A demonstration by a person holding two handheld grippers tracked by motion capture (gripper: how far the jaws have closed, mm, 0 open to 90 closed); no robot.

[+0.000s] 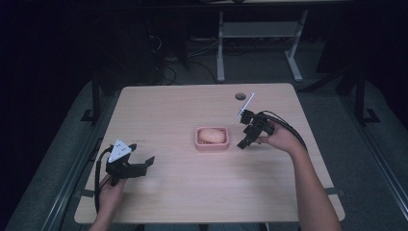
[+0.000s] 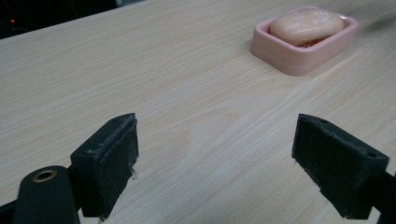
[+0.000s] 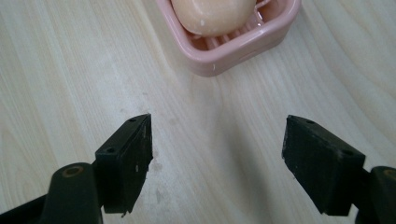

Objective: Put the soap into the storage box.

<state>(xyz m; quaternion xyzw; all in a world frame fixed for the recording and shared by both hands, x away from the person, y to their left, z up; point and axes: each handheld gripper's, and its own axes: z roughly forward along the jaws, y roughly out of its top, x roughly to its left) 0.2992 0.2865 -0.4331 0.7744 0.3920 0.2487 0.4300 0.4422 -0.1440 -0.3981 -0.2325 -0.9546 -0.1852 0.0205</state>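
A pale wooden tabletop [image 1: 183, 202] carries a pink soap dish [image 1: 211, 145] near its middle, a little to the right of centre. A peach-coloured bar of soap [image 1: 212, 136] lies inside the dish, resting on its slotted floor.

The right gripper [image 1: 243, 142] is held just to the right of the soap dish, its tip angled down and left toward the dish's right end, close to it but apart from it. In the right gripper view its two black jaws stand apart with nothing between them but bare wood; the soap dish [image 3: 233, 49] lies just beyond them, with the rounded end of the soap [image 3: 212, 16] above its rim. The pads press on nothing. The right hand [image 1: 279, 138] grips the tool from the right, and a black cable loops from it over the wrist.

The left gripper [image 1: 146, 162] sits at the near left of the tabletop, well apart from the dish, pointing right. A grey three-cornered plate [image 1: 119, 150] rides on top of it. In the left gripper view its jaws are spread wide and empty over the wood, and the soap dish [image 2: 299, 58] with the soap [image 2: 306, 25] in it lies far off to the upper right. The left hand [image 1: 109, 192] holds the tool from the near edge.

A small round dark hole [image 1: 240, 96] is set in the tabletop near its far edge.
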